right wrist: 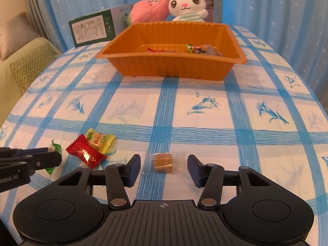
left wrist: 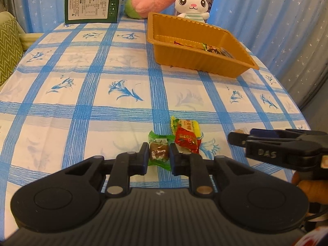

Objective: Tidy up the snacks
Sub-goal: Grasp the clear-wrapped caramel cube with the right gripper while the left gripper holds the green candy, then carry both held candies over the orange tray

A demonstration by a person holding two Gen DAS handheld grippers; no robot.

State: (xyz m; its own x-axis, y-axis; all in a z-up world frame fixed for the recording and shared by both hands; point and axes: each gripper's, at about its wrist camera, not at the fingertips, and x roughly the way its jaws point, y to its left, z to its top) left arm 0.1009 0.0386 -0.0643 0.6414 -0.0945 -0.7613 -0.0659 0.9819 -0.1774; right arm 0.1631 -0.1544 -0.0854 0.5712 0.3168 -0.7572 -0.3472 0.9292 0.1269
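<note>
Left tongs [left wrist: 158, 154] clamped on the green-wrapped candy [left wrist: 159, 153], low on the table [left wrist: 82, 82]. Right tongs [right wrist: 164, 166] spread, straddling the clear-wrapped brown snack [right wrist: 163, 162] without touching. Red candy [right wrist: 86, 153] overlaps yellow candy [right wrist: 101, 141] beside them. Orange tray [right wrist: 164, 67] beyond holds several snacks.
</note>
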